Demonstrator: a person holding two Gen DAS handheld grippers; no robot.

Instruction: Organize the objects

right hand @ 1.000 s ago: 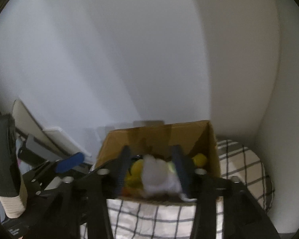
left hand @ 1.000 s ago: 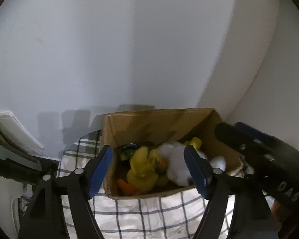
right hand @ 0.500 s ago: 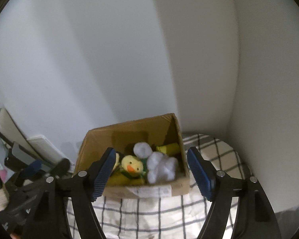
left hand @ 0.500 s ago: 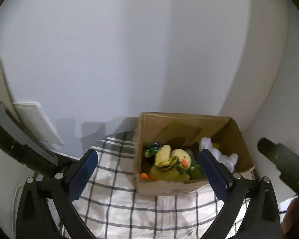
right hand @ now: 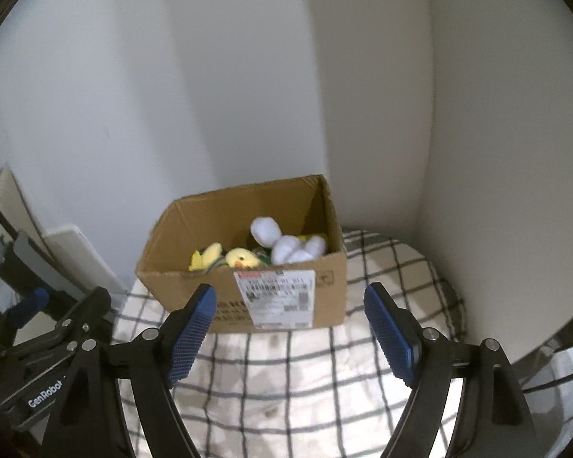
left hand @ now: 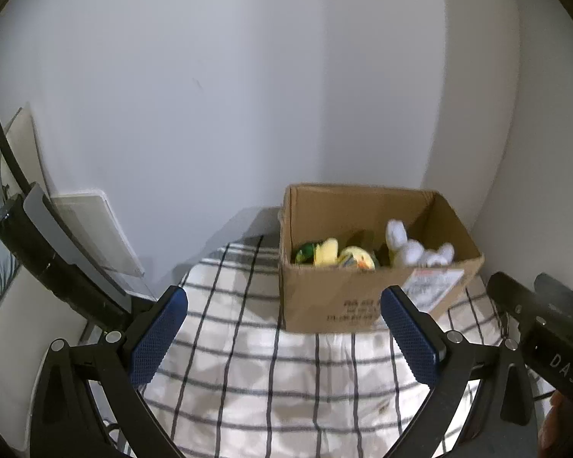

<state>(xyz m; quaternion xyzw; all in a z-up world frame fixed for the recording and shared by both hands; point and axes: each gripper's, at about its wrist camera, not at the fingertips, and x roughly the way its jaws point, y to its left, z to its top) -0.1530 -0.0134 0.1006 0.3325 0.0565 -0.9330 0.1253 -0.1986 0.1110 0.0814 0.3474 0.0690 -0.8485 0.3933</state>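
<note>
1. Cardboard box: stands in the room corner on a checked cloth, close to both walls. Top open, flaps up. White shipping label on the near face.
2. Box contents: white plush rabbit at the right side; yellow plush duck w/ orange beak approx. centre; further yellow and green plush items to the left, partly hidden by the box wall, so type can't be told.
3. Left tool: released, jaws spread wide, nothing between the blue pads. Sits short of the box, over the cloth, pointing down at it. Box appears right of centre in this view.
4. Right tool: released, jaws opening, nothing between them. Also short of the box; label face lies straight ahead between the pads.
5. Neither tool touches box or toys.
6. Left of box: flat white panels lean against the wall.
</note>
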